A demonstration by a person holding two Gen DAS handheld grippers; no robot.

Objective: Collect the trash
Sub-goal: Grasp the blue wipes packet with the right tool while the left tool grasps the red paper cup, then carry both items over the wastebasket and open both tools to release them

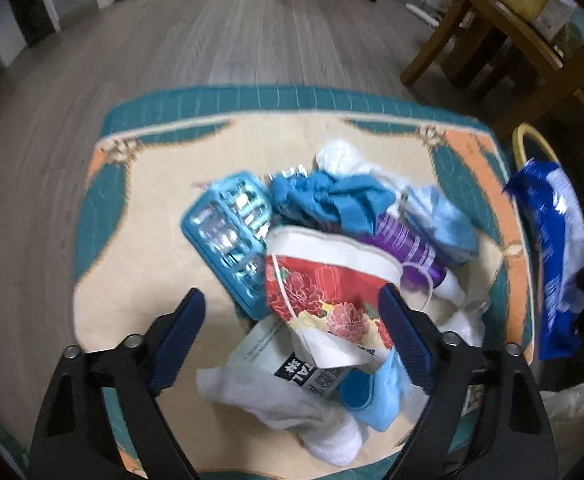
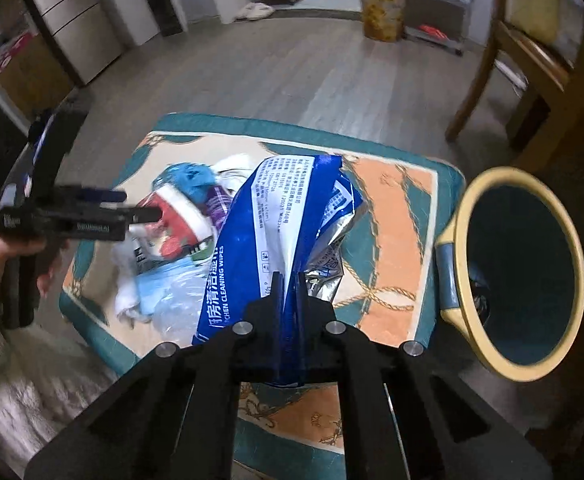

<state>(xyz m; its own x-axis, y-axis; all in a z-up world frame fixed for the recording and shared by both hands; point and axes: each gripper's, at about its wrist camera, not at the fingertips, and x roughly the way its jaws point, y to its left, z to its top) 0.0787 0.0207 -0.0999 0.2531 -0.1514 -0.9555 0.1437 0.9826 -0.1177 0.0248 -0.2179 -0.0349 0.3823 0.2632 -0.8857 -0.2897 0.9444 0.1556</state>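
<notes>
Yellow-rimmed bin's (image 2: 520, 272) inside shows only in right wrist view.

Patterned teal rug (image 1: 139, 216) on wooden floor (image 1: 219, 40), wooden chair (image 1: 504, 40) nearby.

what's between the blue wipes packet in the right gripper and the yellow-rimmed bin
Nothing visible. The right gripper is shut on the blue cleaning-wipes packet, lifted above the patterned teal and orange cushion. The yellow-rimmed round bin stands just past the cushion's right edge, mouth open, with only bare cushion between.
</notes>
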